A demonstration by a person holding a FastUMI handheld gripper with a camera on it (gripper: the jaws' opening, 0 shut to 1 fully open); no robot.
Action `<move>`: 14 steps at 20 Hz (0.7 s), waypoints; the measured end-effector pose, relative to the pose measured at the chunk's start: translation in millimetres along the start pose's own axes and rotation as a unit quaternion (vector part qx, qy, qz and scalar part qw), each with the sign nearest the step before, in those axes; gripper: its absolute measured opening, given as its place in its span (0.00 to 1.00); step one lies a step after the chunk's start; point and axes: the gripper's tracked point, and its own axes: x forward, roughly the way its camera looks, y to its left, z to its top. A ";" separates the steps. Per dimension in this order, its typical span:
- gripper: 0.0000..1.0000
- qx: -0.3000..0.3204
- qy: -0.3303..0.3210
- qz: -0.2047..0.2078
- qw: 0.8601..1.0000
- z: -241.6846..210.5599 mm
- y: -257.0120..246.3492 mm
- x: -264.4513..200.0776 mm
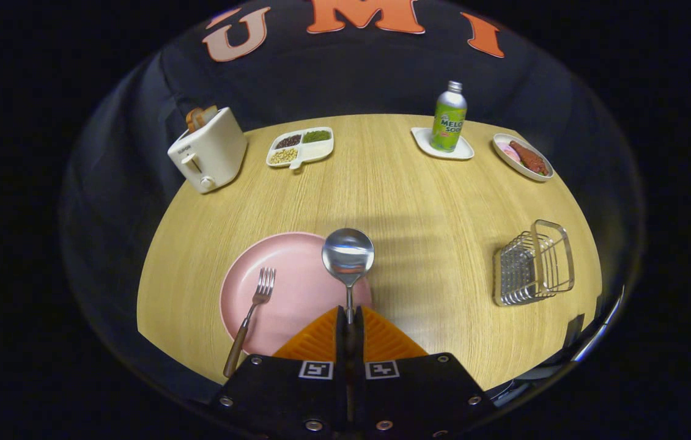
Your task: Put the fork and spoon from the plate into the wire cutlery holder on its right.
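Two pieces of cutlery are concerned by the task, and one of them, the spoon point(348, 260), is already clamped at its thin neck between the orange fingers point(321, 339) of the gripper point(350, 318), which are pressed together on it. The bowl of the spoon is seen just ahead of the fingertips, over the right edge of the pink plate point(296, 269), and it appears to be lifted, though this cannot be told with certainty. The fork point(251, 315) is lying on the left part of the plate, with its tines toward the middle and its wooden handle reaching over the near rim. The wire cutlery holder point(532, 263) is standing on the wooden table point(419, 201), well apart to the right of the plate. The spoon is judged to be stiff, light and smooth metal, so it may turn or slip in the pads if it is held too close to the bowl; a hold further down the handle would probably be steadier. The fork is expected to be best taken by its wooden handle, which looks less slippery and partly stands clear of the plate. The holder is made of thin wire and may be pushed aside easily.
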 end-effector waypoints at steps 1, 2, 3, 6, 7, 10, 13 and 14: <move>0.05 0.007 -0.009 -0.009 1.000 5.2 -13.7 -8.4; 0.05 0.015 -0.020 -0.017 1.000 12.2 -24.6 -16.9; 0.05 0.024 -0.032 -0.024 0.999 20.0 -36.0 -25.5; 0.05 0.038 -0.057 -0.048 0.996 37.9 -71.8 -46.9; 0.05 0.039 -0.062 -0.055 0.996 42.6 -84.1 -52.4; 0.05 0.037 -0.067 -0.081 0.994 50.5 -119.4 -64.2; 0.05 0.030 -0.053 -0.088 0.994 47.1 -145.2 -66.3; 0.05 0.029 -0.044 -0.091 0.994 42.8 -153.8 -66.3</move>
